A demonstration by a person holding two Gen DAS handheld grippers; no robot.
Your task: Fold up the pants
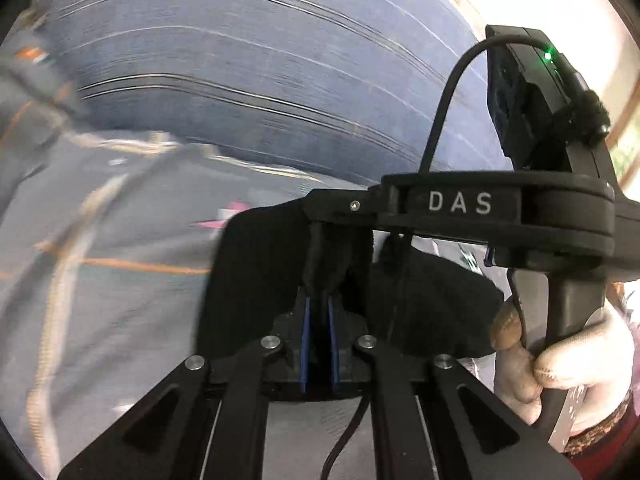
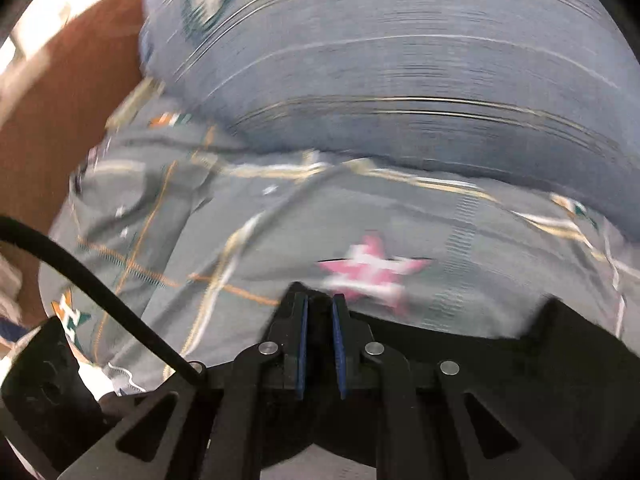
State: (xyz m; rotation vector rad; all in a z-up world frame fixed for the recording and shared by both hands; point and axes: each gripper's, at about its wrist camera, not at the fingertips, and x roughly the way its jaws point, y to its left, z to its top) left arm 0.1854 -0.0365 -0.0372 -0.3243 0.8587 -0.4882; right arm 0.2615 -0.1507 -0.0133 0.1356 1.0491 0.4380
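Note:
The pants are black fabric. In the left wrist view my left gripper (image 1: pixel 319 300) is shut on a bunched edge of the black pants (image 1: pixel 256 280), which hang around the fingers. My right gripper's body (image 1: pixel 472 204), marked DAS, crosses just beyond it, held by a gloved hand (image 1: pixel 560 368). In the right wrist view my right gripper (image 2: pixel 320 300) is shut on black pants fabric (image 2: pixel 560 344), which spreads to the right under the fingers. Both views are motion-blurred.
A grey bedsheet (image 2: pixel 240 248) with orange and cream lines and a pink star (image 2: pixel 372 272) lies below. A blue striped pillow or bolster (image 2: pixel 400 80) sits beyond it and also shows in the left wrist view (image 1: pixel 240 80). A brown surface (image 2: pixel 60 120) is at left.

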